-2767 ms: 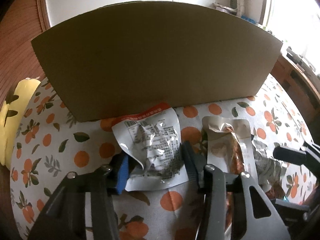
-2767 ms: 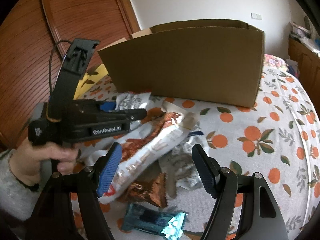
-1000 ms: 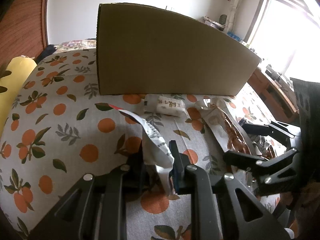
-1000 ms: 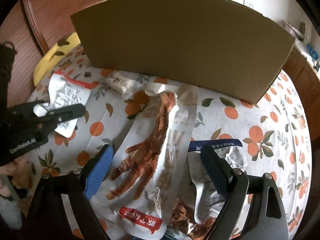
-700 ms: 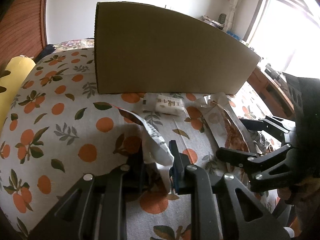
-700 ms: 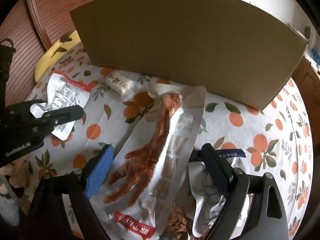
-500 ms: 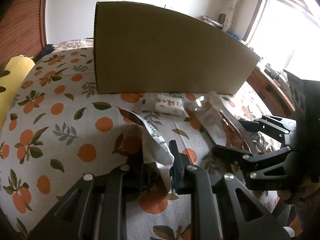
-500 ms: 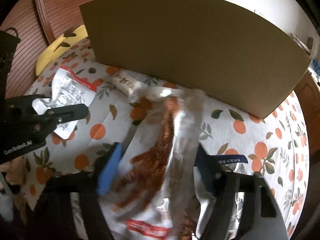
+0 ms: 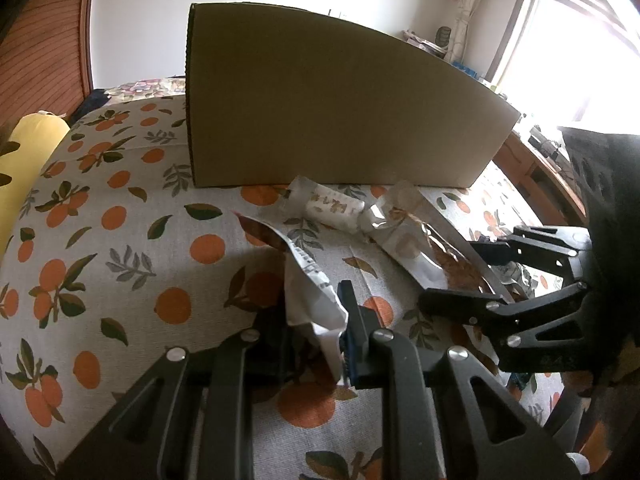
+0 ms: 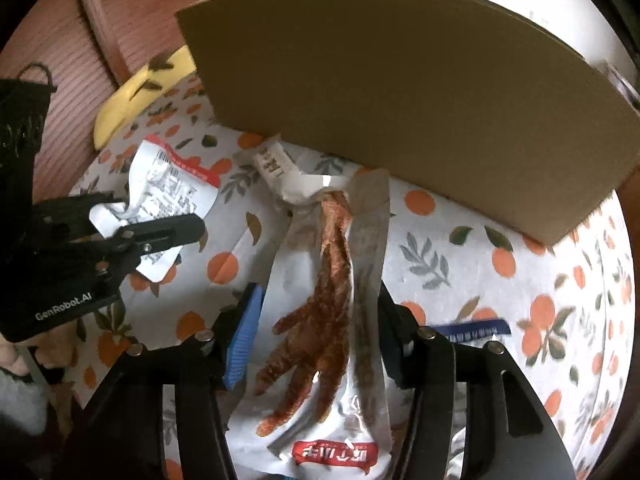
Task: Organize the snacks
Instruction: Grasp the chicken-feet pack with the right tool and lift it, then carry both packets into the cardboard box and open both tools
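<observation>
My left gripper (image 9: 316, 332) is shut on a silver snack pouch with a red edge (image 9: 310, 280), held just above the orange-print cloth; it also shows in the right wrist view (image 10: 168, 200). My right gripper (image 10: 316, 324) is shut on a clear chicken-foot pouch (image 10: 332, 300), lifted off the cloth; the pouch also shows in the left wrist view (image 9: 420, 240). A tall cardboard box (image 10: 400, 80) stands behind both; its inside is hidden. A small white wrapped snack (image 10: 276, 166) lies at the box's foot.
More packets lie under and right of my right gripper, one with a blue strip (image 10: 472, 326). A yellow cushion (image 9: 24, 152) lies at the table's left edge. A wooden wall panel (image 10: 120, 20) stands behind on the left.
My right gripper has closed on the chicken-foot pouch and raised it. My left gripper took the silver pouch earlier and still holds it, nearly still.
</observation>
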A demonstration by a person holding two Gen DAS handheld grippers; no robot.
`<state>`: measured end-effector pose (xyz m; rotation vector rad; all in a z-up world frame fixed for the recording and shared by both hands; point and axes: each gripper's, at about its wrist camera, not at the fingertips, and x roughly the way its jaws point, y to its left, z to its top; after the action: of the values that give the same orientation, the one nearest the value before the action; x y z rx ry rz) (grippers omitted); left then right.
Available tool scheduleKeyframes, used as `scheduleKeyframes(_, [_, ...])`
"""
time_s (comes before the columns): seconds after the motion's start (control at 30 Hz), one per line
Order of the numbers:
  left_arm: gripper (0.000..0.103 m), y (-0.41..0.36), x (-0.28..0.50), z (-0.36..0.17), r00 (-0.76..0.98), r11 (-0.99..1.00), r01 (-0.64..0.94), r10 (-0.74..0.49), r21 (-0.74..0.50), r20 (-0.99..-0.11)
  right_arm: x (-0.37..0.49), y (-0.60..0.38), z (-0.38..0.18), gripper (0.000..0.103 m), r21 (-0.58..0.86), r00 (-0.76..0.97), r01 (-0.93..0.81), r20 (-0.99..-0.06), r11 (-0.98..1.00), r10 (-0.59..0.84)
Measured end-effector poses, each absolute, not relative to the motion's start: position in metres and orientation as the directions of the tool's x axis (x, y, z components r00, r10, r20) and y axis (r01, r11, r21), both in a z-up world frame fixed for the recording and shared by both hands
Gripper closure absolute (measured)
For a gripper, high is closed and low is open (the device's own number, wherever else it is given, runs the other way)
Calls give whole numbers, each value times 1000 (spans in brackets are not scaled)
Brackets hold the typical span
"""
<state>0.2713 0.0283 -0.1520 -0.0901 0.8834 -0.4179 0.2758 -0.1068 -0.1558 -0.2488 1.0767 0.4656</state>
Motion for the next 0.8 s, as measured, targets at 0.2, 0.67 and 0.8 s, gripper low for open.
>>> scheduleKeyframes(0.2, [85,27,271,-152,558,915,320,-391,-244,-732,279,-93,-159,40,-31,400,-504,-894,863,201])
scheduleKeyframes(0.67, [90,27,248,-129,595,905,358,-411,-230,-691,250,-116,-130,55,36,453,-487,-844,873,288])
scheduleKeyframes(0.8, [90,27,242,-111,615,901,374,-419,-221,-667,245,-126,-111,54,36,485,-486,-820,873,304])
